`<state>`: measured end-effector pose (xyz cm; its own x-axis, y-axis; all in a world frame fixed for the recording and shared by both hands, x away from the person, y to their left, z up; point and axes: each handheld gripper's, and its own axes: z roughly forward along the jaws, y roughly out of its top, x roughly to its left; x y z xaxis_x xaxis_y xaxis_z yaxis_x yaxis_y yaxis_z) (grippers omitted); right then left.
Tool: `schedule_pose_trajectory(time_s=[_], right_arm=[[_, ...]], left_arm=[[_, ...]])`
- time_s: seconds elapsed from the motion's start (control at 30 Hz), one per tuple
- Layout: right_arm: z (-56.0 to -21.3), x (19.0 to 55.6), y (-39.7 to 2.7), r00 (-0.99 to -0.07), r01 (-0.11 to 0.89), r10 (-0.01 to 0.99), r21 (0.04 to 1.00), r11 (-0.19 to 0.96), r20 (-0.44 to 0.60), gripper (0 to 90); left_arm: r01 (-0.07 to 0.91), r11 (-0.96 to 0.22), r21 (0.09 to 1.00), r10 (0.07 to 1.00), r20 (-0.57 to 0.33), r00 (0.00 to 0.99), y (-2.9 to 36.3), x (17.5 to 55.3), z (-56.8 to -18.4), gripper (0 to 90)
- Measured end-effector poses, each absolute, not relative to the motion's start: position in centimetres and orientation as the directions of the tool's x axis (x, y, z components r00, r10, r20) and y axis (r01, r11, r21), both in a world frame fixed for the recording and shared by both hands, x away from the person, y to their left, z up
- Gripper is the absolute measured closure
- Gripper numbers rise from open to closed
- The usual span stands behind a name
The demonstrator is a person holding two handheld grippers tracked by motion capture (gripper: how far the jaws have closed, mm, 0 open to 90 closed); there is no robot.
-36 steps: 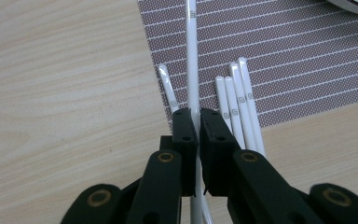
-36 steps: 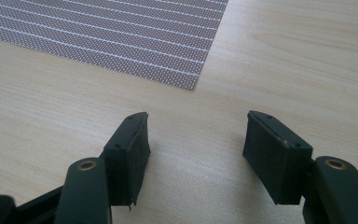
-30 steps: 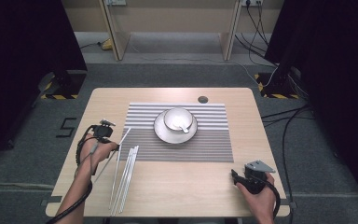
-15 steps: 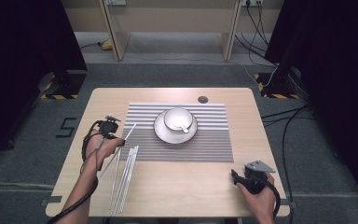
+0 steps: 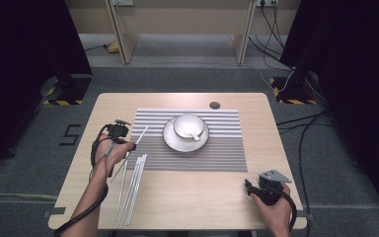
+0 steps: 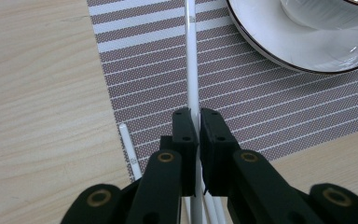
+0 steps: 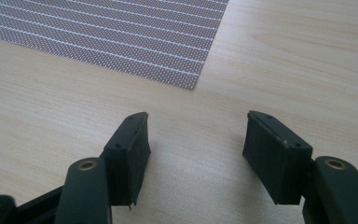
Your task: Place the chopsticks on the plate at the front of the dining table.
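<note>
My left gripper (image 5: pixel 128 146) (image 6: pixel 198 122) is shut on a thin white chopstick (image 6: pixel 191 60) (image 5: pixel 139 136), held over the left edge of the striped placemat (image 5: pixel 227 148) with its far end slanting toward the saucer. More white chopsticks (image 5: pixel 132 183) lie on the table below that hand, and one tip (image 6: pixel 129 150) shows beside the jaws. On the placemat a white cup with a spoon (image 5: pixel 189 126) sits on a white saucer (image 5: pixel 172 140) (image 6: pixel 279 51). My right gripper (image 5: pixel 249 186) (image 7: pixel 195 154) rests open at the table's front right, nothing between its jaws.
The wooden table (image 5: pixel 187 207) has a small dark round hole cover (image 5: pixel 214 104) near its far edge. A placemat corner (image 7: pixel 121 42) lies ahead of the right gripper. Cables run over the floor at the right.
My left gripper has carried the chopstick a little to the right and up the picture, toward the placemat and the saucer. The right gripper has stayed where it was.
</note>
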<state>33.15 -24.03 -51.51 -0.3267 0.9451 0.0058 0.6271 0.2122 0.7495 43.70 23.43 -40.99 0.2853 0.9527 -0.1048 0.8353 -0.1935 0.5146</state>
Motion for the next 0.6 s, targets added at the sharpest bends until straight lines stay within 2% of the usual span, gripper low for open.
schedule_pose_trajectory(time_s=[0.6], right_arm=[[-51.5,33.2,-24.1,-0.328,0.627,0.945,0.75,0.213,0.006,40.5]], left_arm=[[0.8,-0.148,0.581,0.952,-0.135,0.274,22.1,44.6,-41.7,84.8]])
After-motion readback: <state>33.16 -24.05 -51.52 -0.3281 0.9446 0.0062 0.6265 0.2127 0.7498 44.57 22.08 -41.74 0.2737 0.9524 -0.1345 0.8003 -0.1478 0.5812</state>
